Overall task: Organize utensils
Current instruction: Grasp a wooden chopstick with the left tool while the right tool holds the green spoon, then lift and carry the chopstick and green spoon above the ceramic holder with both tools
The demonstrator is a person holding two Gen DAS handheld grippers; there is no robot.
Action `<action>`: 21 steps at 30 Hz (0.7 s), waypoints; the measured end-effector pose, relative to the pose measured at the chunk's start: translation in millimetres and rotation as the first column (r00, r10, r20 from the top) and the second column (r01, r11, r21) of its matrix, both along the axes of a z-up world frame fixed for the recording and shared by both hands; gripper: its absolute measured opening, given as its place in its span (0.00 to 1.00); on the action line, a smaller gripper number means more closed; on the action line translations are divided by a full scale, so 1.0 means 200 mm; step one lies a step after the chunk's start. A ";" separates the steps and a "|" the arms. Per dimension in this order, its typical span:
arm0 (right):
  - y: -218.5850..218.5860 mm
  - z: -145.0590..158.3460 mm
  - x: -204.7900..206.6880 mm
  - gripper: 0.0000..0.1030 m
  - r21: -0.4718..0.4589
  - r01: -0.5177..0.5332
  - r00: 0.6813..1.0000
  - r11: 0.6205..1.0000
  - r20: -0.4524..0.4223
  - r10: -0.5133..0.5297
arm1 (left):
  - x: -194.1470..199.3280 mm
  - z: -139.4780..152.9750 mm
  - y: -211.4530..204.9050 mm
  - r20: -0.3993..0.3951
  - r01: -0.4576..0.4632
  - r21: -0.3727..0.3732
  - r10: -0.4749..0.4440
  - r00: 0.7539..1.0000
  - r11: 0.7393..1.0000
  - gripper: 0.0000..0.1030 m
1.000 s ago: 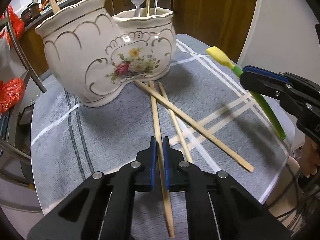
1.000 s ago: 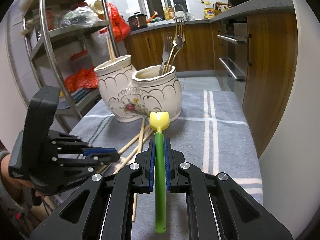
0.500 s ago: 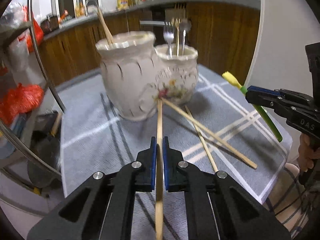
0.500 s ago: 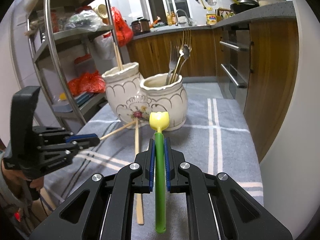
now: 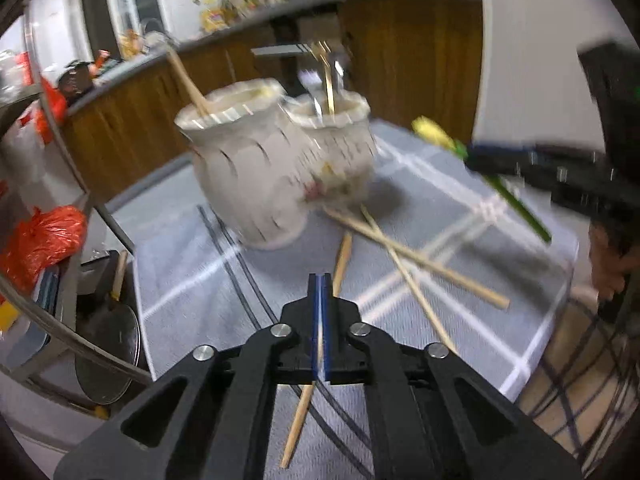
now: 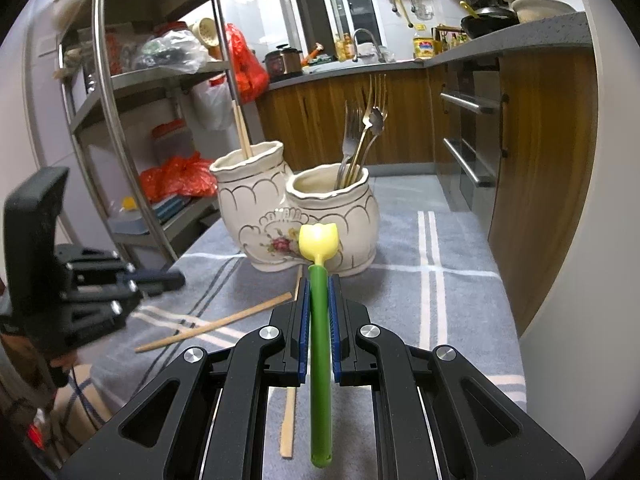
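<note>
A white two-pot ceramic holder [image 6: 296, 216] stands on the grey cloth; its taller left pot holds chopsticks [image 6: 242, 130], its right pot forks and spoons [image 6: 362, 136]. It shows blurred in the left wrist view [image 5: 276, 168]. My right gripper [image 6: 319, 292] is shut on a green utensil with a yellow tulip tip [image 6: 319, 240], held above the cloth before the holder. My left gripper [image 5: 320, 288] is shut on a wooden chopstick [image 5: 342, 256], which runs tilted through its pads. Two loose chopsticks [image 5: 416, 260] lie crossed on the cloth.
A metal shelf rack [image 6: 120, 92] with red bags stands left of the table. Wooden kitchen cabinets [image 6: 532, 152] and a white wall are on the right. The table's edge [image 5: 560, 300] is close on the right in the left wrist view.
My left gripper lifted the chopstick off the cloth and swung; the stick now sits tilted in its pads. The right gripper rose slightly, holding the green utensil.
</note>
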State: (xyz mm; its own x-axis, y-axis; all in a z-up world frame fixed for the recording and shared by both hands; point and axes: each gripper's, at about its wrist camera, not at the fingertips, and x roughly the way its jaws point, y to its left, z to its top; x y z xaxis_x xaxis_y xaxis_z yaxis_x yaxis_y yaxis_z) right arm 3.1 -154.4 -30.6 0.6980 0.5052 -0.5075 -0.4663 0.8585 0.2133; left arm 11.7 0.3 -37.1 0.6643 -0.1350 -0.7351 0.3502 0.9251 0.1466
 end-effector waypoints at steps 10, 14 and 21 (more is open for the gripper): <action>0.01 -0.01 0.00 0.10 -0.006 -0.005 1.000 1.000 -0.008 0.005 | 0.07 -0.18 0.01 -0.153 0.023 -0.008 -0.024 0.988 1.000 0.24; 0.01 -0.01 0.00 0.10 -0.009 -0.010 1.000 1.000 -0.009 0.010 | 0.11 -0.22 0.05 -0.203 0.017 -0.051 -0.027 0.979 0.999 0.21; 0.01 -0.01 0.00 0.10 -0.010 -0.006 1.000 1.000 -0.003 0.006 | 0.10 -0.21 0.09 -0.186 0.007 -0.044 -0.015 0.983 0.999 0.06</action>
